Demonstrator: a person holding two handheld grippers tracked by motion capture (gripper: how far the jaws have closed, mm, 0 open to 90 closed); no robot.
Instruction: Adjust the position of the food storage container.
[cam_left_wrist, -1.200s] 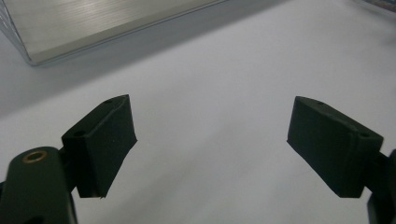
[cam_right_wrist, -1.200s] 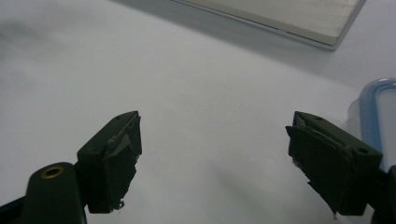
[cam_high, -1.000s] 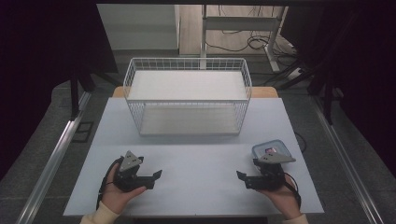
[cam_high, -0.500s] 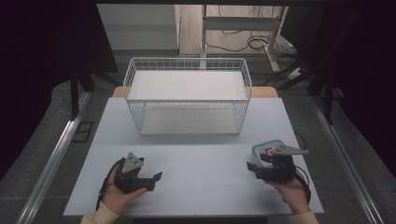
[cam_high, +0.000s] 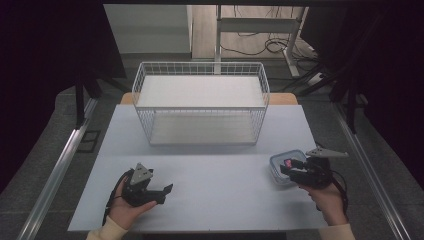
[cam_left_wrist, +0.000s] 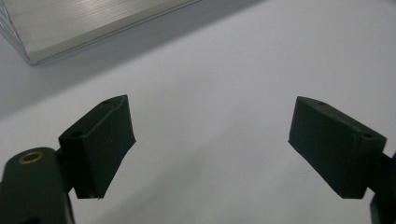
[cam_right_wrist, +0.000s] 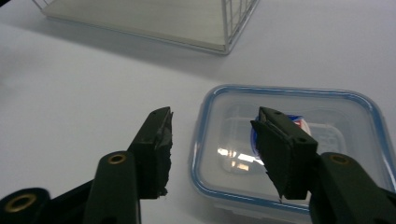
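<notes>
A clear lidded food box with a blue rim (cam_high: 282, 166) (cam_right_wrist: 289, 149) lies on the white table at the right; something red and blue shows through its lid. My right gripper (cam_high: 289, 169) (cam_right_wrist: 212, 149) hovers over the box's left edge, open, one jaw above the lid and the other above the bare table. My left gripper (cam_high: 165, 191) (cam_left_wrist: 210, 149) rests low at the front left, its jaws spread wide with only table between them.
A white wire basket (cam_high: 201, 102) with a pale floor stands at the back middle of the white table (cam_high: 215, 200). Its corner (cam_right_wrist: 224, 44) lies ahead of the right gripper. Dark floor and metal rails flank the table.
My right gripper has moved forward and up from the front edge to above the food box. The left gripper has stayed put.
</notes>
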